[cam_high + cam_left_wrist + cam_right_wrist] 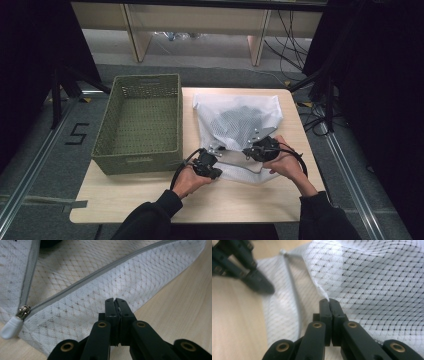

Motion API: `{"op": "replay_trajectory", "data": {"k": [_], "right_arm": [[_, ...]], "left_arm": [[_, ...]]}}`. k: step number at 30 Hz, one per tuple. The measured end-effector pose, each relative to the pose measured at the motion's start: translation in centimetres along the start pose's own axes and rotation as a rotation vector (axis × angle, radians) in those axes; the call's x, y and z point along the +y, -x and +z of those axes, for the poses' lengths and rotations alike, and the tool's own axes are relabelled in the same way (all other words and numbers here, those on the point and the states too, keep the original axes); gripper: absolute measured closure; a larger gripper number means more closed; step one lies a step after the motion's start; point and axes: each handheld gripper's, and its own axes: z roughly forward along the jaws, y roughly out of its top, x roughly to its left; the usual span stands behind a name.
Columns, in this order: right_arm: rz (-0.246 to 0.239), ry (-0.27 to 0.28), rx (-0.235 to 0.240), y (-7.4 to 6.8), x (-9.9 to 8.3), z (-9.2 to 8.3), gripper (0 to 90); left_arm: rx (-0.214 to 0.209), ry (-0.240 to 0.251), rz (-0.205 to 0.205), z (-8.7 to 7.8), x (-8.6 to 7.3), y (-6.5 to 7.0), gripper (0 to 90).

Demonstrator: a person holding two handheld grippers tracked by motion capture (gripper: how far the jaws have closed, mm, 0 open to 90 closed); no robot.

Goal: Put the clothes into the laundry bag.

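Both tools grip the white mesh zippered laundry bag point(235, 125), beside the green woven basket point(140, 120) on the tabletop: left tool point(115, 300) pinning the lower layer, right tool point(329, 300) lifting the upper, likely widening its mouth

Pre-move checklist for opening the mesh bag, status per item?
1. Left tool shut on mesh bag edge: ok.
2. Right tool shut on the upper mesh layer: ok.
3. Zipper open along the mouth, slider at its end: ok.
4. Dark item inside bag: identity cannot tell.
5. Basket beside the bag, nothing in it: ok.
6. Bag fully on table: ok.
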Motion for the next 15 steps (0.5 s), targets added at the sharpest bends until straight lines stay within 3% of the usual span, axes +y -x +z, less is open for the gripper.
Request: {"op": "replay_trajectory", "data": {"k": [5, 9, 13, 15], "right_arm": [[-0.032, -0.075, 0.043, -0.5, -1.3, 1.9, 90.0], [-0.063, -0.166, 0.042, -0.9, -2.0, 3.7, 90.0], [-0.046, -0.155, 0.033, -0.7, -2.3, 3.4, 90.0], [-0.041, -0.145, 0.038, -0.6, -2.3, 3.3, 90.0]], "left_arm": [[-0.008, -0.006, 0.0, 0.1, 0.1, 0.1, 87.0], [-0.002, -0.005, 0.004, 0.0, 0.0, 0.2, 85.1], [-0.002, -0.014, 0.015, -0.3, -0.1, 0.5, 79.7], [-0.008, 0.004, 0.016, -0.7, -0.1, 0.5, 77.7]]}}
